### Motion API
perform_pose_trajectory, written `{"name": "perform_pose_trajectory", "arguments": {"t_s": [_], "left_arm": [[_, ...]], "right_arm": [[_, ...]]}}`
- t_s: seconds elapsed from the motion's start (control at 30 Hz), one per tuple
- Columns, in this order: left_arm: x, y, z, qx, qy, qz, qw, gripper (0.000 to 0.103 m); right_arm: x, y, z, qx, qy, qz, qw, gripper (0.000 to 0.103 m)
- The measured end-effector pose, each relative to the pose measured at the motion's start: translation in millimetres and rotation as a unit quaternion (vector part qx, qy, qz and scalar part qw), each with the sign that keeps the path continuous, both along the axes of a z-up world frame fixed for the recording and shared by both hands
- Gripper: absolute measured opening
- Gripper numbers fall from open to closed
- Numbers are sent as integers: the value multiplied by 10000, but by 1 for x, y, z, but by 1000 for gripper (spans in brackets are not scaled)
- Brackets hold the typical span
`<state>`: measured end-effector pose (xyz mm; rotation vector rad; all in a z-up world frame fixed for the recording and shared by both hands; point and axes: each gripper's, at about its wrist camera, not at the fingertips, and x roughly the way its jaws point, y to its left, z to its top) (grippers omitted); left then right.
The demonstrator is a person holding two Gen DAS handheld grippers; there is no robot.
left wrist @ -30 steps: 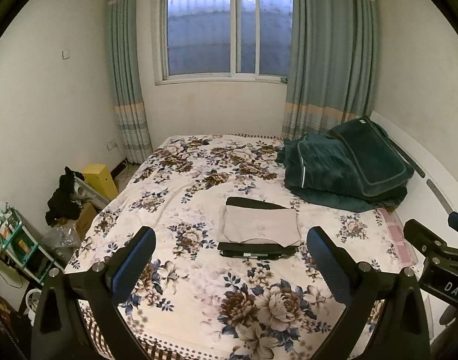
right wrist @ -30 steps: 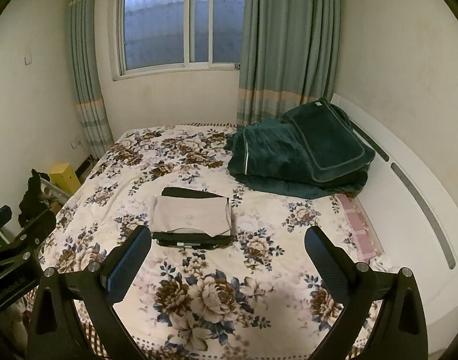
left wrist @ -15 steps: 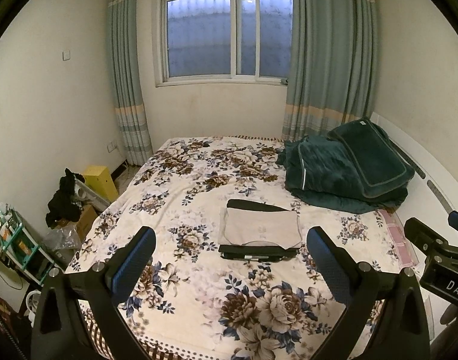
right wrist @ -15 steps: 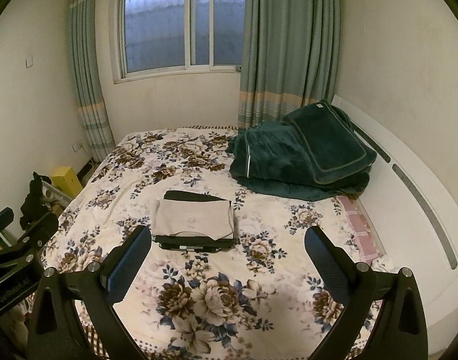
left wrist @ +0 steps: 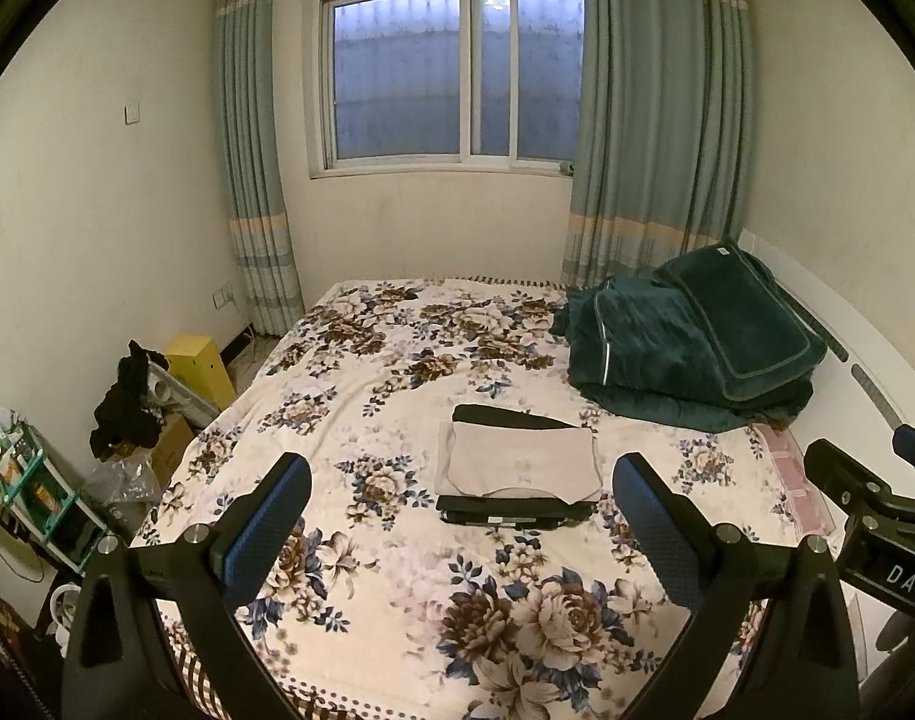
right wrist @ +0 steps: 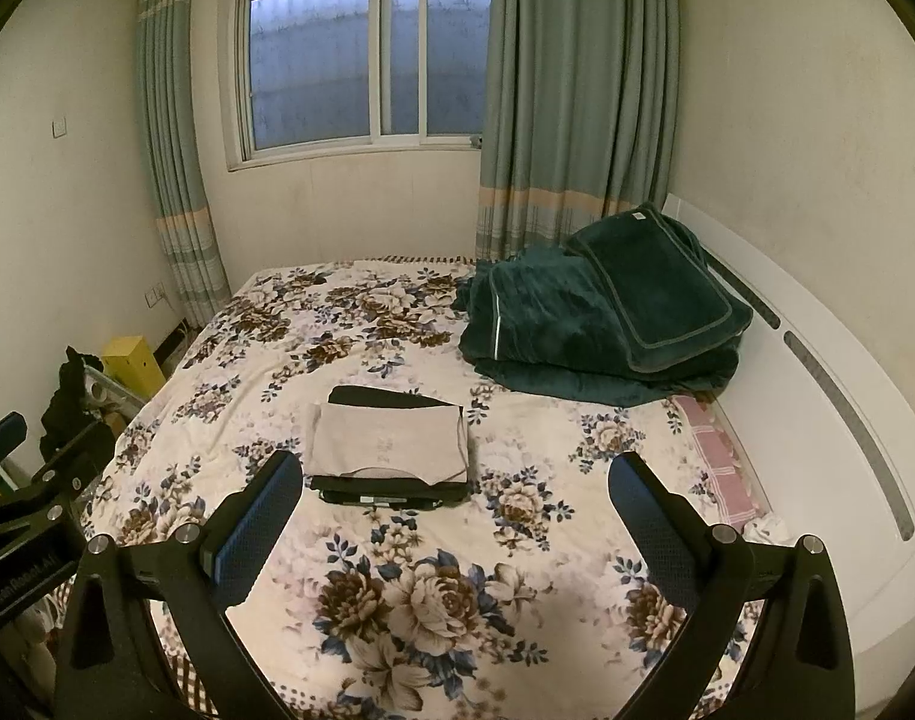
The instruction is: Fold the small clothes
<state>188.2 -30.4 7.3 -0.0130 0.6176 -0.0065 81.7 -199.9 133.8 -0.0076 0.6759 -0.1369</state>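
A folded beige garment [left wrist: 520,463] [right wrist: 388,445] lies on top of a folded black garment [left wrist: 511,507] [right wrist: 385,495] in the middle of the floral bed [left wrist: 397,396] [right wrist: 517,480]. My left gripper [left wrist: 462,519] is open, held above the near end of the bed, well short of the stack, with nothing between its fingers. My right gripper [right wrist: 456,516] is open too, also back from the stack and empty. Each gripper's body shows at the edge of the other's view.
A dark green blanket pile [left wrist: 691,354] [right wrist: 601,312] sits at the bed's far right by the white headboard [right wrist: 817,372]. A pink cloth [right wrist: 718,468] lies along the right edge. Left of the bed stand a yellow box [left wrist: 196,360], dark clothing [left wrist: 127,402] and a shelf [left wrist: 31,492].
Both grippers have pulled back and tilted up a little, so the stack and bed sit lower and farther in view. The stack itself has not moved.
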Motion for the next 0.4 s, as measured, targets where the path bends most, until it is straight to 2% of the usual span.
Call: {"name": "perform_pose_trajectory", "arguments": {"t_s": [0.4], "left_arm": [[7,0,7,36,-62,34,10000,103]], "right_arm": [[0,0,0,-1,-10,-9,10000,103]]}}
